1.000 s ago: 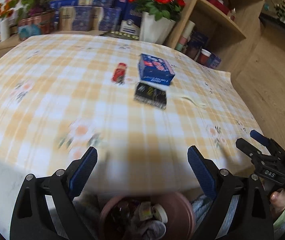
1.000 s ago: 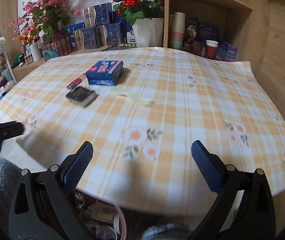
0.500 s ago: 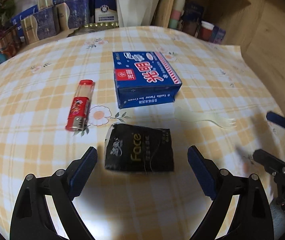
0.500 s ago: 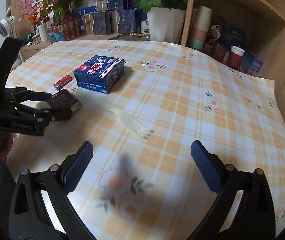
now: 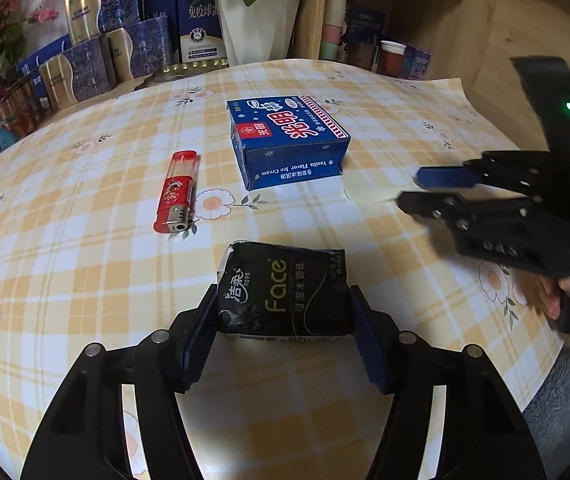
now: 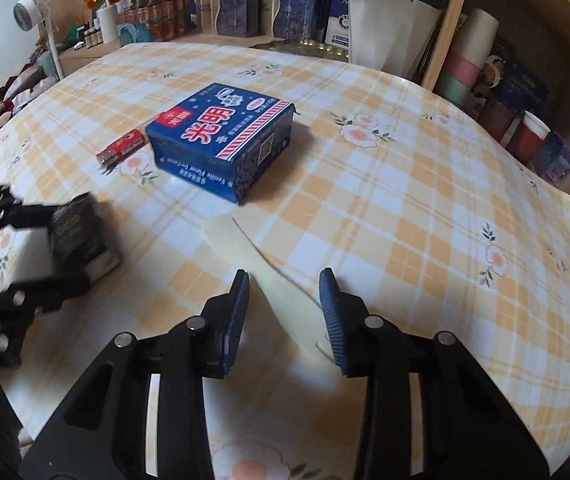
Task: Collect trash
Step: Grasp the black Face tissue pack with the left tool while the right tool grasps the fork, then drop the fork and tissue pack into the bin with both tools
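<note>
My left gripper [image 5: 283, 320] has its blue pads [image 5: 199, 332] pressed against both sides of the black tissue pack [image 5: 285, 288], so I read it as clenched on that pack, which sits on the yellow checked tablecloth [image 5: 85, 240] close to the near table edge. Ahead of the pack lies the red lighter [image 5: 176, 193], and to its right, slightly farther back, the blue ice cream box [image 5: 287, 140], apart from the lighter.

My right gripper [image 6: 284, 312] straddles the pale plastic fork [image 6: 273, 280], which lies flat on the cloth just in front of the blue box. The jaws stand partly closed with a gap on either side of the fork, so nothing is gripped. The fork's handle points toward the box; its tine end is blurred under the right finger.

At the far edge stands a white flower pot [image 5: 259, 28]
</note>
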Demonstrator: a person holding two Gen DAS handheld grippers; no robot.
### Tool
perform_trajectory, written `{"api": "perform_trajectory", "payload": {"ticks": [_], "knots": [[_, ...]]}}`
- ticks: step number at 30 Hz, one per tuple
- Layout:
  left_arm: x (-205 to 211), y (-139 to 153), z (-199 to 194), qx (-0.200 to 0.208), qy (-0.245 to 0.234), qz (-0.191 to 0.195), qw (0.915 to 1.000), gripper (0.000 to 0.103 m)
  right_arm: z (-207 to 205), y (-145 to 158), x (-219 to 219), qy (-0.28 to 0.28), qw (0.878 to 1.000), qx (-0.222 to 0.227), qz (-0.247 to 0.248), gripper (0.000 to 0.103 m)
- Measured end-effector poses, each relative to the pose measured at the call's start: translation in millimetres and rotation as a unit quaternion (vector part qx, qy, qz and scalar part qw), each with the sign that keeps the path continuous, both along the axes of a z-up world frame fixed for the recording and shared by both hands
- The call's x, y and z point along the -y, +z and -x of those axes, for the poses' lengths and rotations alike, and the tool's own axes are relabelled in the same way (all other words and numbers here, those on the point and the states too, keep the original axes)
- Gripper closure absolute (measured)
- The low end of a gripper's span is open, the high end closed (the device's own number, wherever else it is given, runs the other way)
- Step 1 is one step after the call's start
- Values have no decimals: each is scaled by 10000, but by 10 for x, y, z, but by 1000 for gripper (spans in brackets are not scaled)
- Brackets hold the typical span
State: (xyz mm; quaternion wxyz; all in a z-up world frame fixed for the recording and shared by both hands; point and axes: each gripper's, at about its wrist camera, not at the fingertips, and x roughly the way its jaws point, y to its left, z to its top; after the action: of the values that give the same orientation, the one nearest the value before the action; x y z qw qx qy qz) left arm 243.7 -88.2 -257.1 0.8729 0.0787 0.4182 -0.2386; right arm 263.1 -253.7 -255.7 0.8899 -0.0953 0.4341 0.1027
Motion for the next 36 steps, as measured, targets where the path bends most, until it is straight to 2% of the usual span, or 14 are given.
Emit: {"api": "perform_trajectory", "payload": {"ticks": [8,13,15,16,17,19,24,27,32,36], "knots": [[-28,-9,47,99,58,135,9998,42,-158,-23,127,-226,9978,-162,-597,64],[-25,-15,61,131,53,137,9998,42,-235,-12,74,-95,9985,-214,-500,63],[-19,-17,69,144,66,135,9998,42,-246,-8,48,-1,9986,-243,-465,71],[-18,-18,72,153,63,130,9998,42,-239,0,22,88,9987,-244,-446,81],[-16,-17,76,161,45,122,9998,42,-211,13,-22,143,9993,-174,-289,87],[-14,-10,83,175,-64,58,9998,42,-100,66,-81,247,9996,72,-126,87],[-176,37,146,-35,-72,462,9989,45,181,177,25,-29,9963,337,-787,87],[-282,135,265,29,34,646,9979,46,358,211,90,-211,9920,434,-1169,87],[-348,343,531,199,-66,665,9976,46,720,264,126,-453,9814,511,-1791,87],[-447,478,782,278,-76,678,9973,46,1028,343,92,-486,9755,568,-2069,87]]}}
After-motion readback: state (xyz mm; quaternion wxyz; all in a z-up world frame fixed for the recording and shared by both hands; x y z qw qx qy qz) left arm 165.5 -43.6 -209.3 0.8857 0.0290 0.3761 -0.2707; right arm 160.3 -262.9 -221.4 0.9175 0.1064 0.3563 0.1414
